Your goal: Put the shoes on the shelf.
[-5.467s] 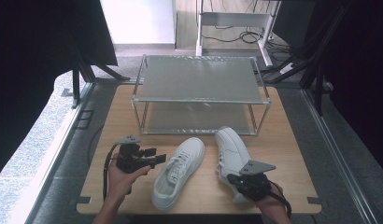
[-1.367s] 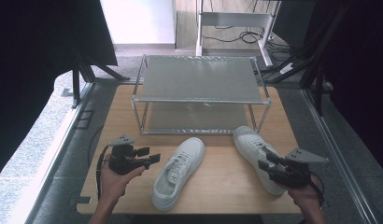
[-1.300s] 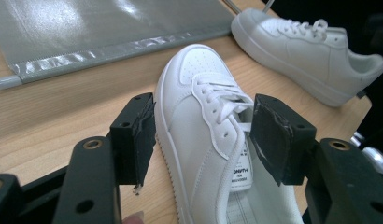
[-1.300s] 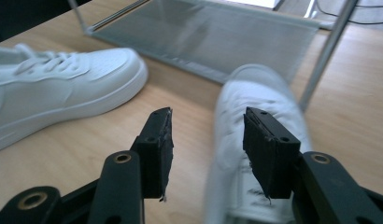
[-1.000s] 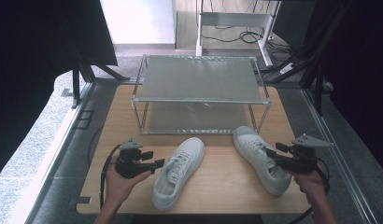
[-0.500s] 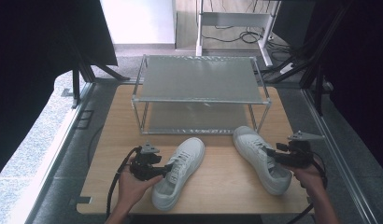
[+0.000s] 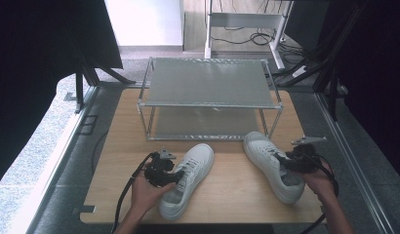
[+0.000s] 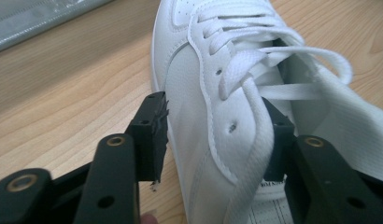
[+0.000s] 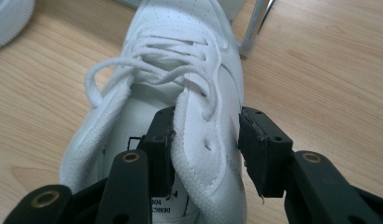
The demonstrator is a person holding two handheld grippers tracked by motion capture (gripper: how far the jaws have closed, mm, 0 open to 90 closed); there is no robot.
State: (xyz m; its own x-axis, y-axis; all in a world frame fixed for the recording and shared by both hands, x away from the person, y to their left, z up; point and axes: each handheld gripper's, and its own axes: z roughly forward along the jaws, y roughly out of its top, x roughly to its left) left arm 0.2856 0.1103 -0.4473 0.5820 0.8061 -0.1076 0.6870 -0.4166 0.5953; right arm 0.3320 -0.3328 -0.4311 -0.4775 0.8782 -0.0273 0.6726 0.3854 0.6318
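Observation:
Two white lace-up sneakers lie on the wooden table (image 7: 227,197). The left sneaker (image 7: 190,170) (image 8: 213,70) points up and right, and my left gripper (image 7: 177,176) (image 8: 213,106) straddles its side wall, one pad outside and one inside the opening. The right sneaker (image 7: 266,156) (image 9: 180,32) lies near the table's right side. My right gripper (image 7: 284,164) (image 9: 208,117) straddles its side wall the same way. Both pairs of jaws have just been closing, and they still stand wide around the shoe walls.
A metal-framed two-level rack (image 7: 208,83) with mesh shelves stands at the back of the table, its front legs just behind the sneakers' toes. Cables trail from both grippers toward the front edge. Floor and dark stands surround the table.
The left gripper has moved right and down onto the left sneaker's side. The right gripper has dropped and moved left onto the right sneaker. Both jaws look narrower.

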